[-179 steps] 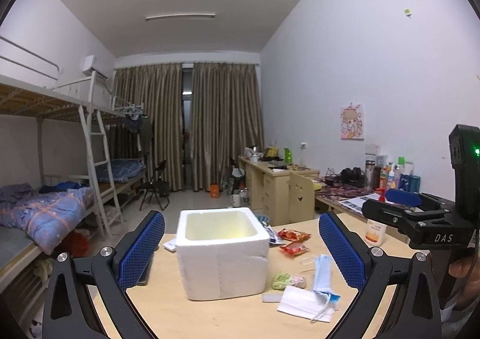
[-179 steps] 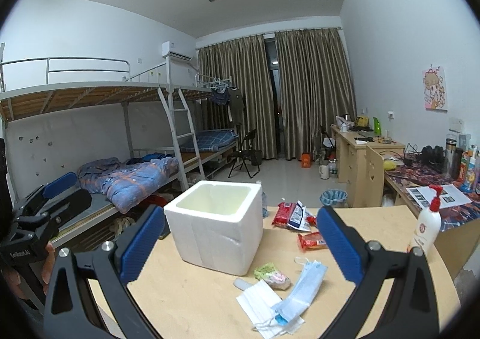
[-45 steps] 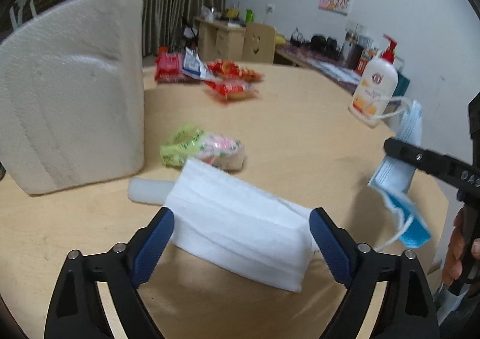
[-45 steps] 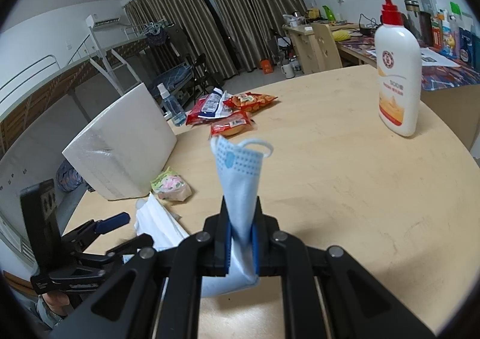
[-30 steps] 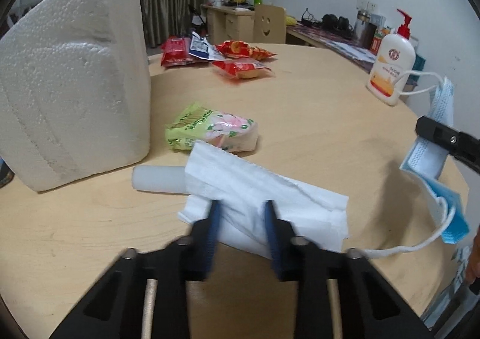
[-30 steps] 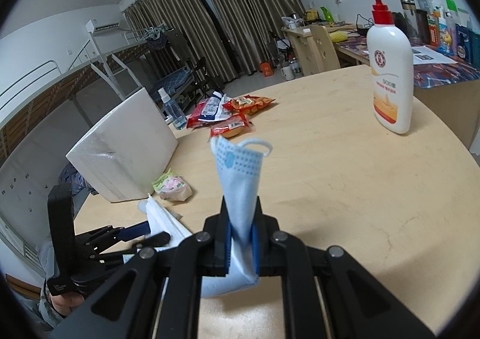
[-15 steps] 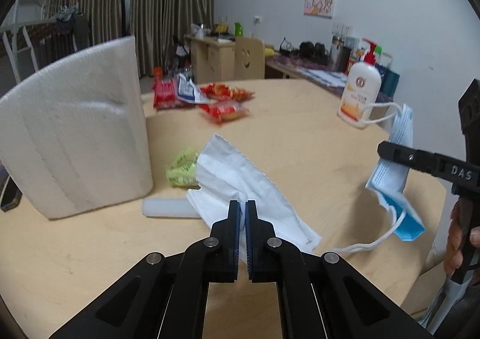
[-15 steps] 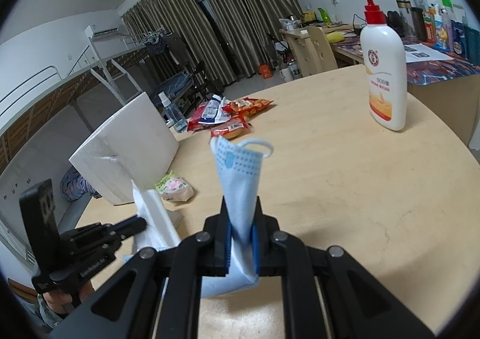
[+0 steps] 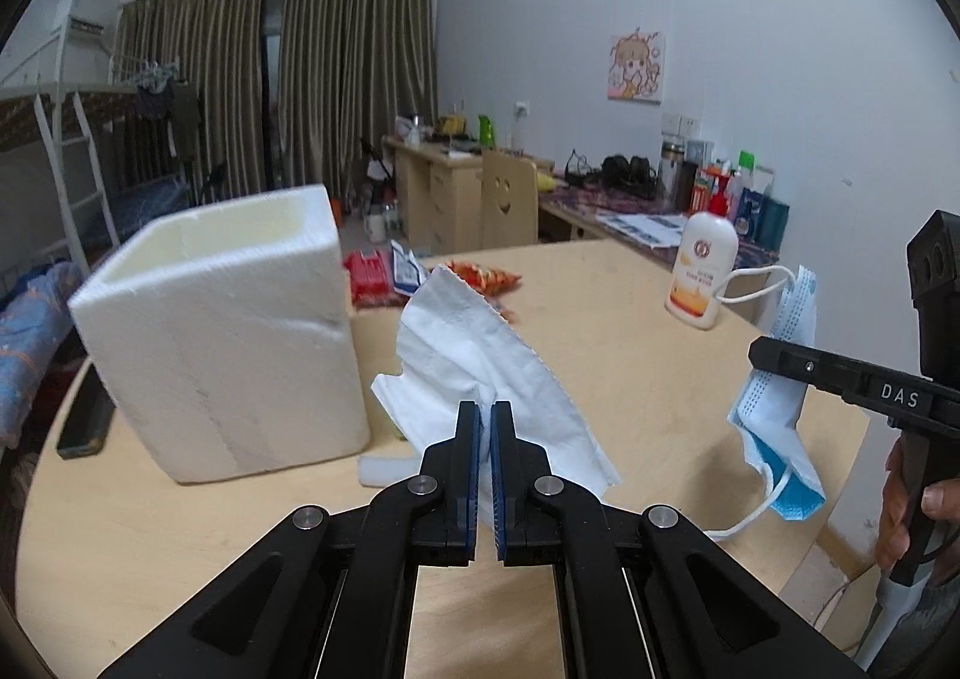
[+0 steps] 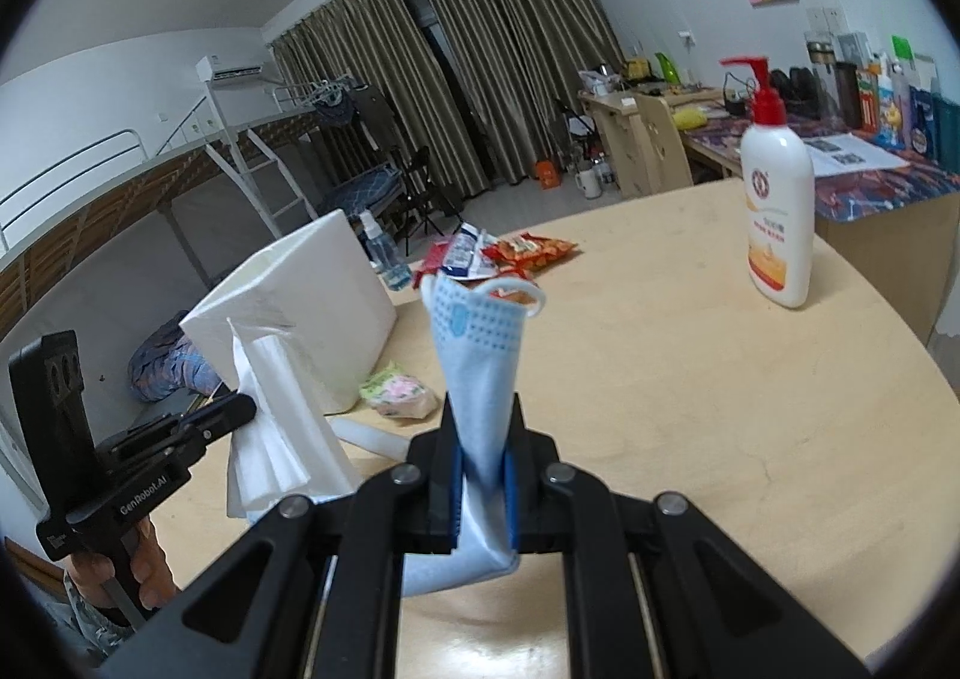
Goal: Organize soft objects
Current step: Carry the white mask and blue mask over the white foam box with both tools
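My left gripper (image 9: pixel 485 415) is shut on a white face mask (image 9: pixel 480 349) and holds it lifted above the table, just right of the white foam box (image 9: pixel 228 331). My right gripper (image 10: pixel 483 439) is shut on a blue face mask (image 10: pixel 483 355) that stands up between the fingers, above the table's near edge. The right gripper with the blue mask (image 9: pixel 780 397) shows at the right of the left wrist view. The left gripper with the white mask (image 10: pixel 270 409) shows at the left of the right wrist view, near the foam box (image 10: pixel 312 307). A green-pink tissue pack (image 10: pixel 399 394) lies on the table.
A white tube (image 10: pixel 366 439) lies by the tissue pack. Snack packets (image 10: pixel 504 253) lie at the far side of the round wooden table (image 10: pixel 690 409). A lotion pump bottle (image 10: pixel 777 199) stands at the right. A dark phone (image 9: pixel 84 421) lies left of the box.
My left gripper has lifted the white mask higher off the table and tilted up, so the open top of the foam box now shows. My right gripper keeps holding the blue mask.
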A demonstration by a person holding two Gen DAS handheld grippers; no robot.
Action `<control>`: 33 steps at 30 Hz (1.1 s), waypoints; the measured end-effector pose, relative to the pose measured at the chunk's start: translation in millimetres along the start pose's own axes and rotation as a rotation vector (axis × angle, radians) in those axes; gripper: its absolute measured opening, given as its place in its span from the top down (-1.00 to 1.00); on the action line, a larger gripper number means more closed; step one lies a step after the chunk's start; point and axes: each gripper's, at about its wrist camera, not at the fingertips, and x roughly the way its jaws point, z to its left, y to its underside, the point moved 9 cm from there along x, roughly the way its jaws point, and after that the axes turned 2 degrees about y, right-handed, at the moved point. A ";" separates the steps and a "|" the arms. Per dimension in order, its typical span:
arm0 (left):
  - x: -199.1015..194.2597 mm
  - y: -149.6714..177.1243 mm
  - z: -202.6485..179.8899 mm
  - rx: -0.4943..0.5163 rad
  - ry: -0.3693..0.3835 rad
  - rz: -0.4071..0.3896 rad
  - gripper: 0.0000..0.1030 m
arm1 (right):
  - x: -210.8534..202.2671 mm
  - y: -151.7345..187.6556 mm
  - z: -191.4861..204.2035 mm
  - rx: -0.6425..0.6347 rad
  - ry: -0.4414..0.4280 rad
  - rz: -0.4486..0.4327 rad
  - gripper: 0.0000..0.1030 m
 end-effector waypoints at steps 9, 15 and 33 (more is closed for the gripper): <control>-47.1 -9.3 3.8 0.012 -0.023 -0.086 0.93 | -20.6 -4.1 27.0 -0.055 -0.009 -0.046 0.73; -80.6 -10.7 8.5 0.013 -0.036 -0.137 0.93 | -32.7 -5.5 46.7 -0.093 -0.024 -0.071 0.73; -157.5 -2.6 27.1 0.020 -0.150 -0.230 0.93 | -36.7 0.9 113.3 -0.217 -0.125 -0.106 0.73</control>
